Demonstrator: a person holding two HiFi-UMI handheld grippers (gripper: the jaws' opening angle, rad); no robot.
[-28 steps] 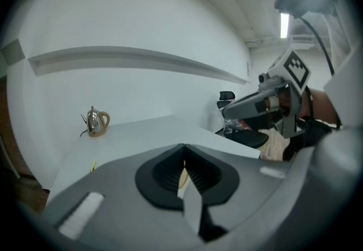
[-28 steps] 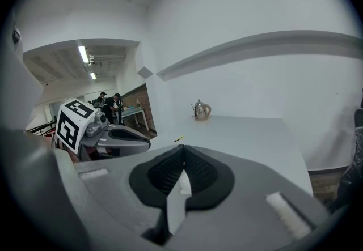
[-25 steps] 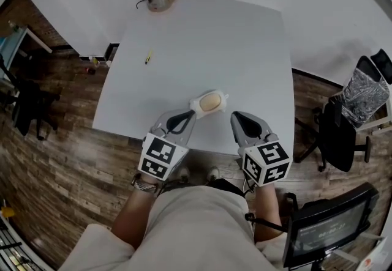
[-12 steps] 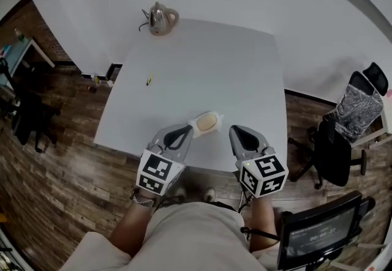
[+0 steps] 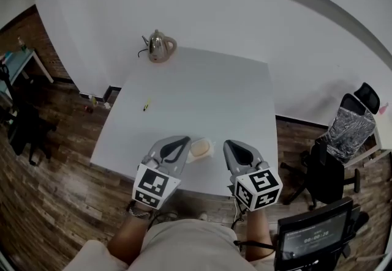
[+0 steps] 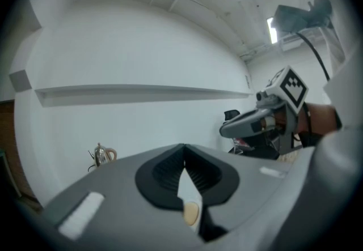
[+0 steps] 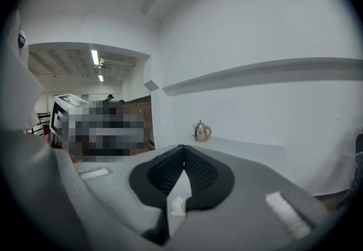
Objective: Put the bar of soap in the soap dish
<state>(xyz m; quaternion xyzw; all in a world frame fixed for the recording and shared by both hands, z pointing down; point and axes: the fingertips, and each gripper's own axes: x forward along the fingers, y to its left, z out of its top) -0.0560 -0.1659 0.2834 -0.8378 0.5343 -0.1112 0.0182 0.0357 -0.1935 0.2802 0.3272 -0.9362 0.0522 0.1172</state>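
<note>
Grey tools (image 5: 182,140) (image 5: 228,143), marker cubes (image 5: 152,185) (image 5: 257,188), perhaps beige trousers (image 5: 190,248)

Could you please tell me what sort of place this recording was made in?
Probably an office or lab room: a white table on wood flooring, an office chair and a monitor.

Left tongs (image 5: 181,141) and right tongs (image 5: 230,145) are closed (nothing gripped).

A metal kettle (image 5: 158,46) stands at the far corner of the white table (image 5: 208,92), well beyond the fingers (image 5: 177,144). A small yellow pen (image 5: 147,105) lies nearer, to their left. Black office chairs (image 5: 331,172) stand off to their right.
</note>
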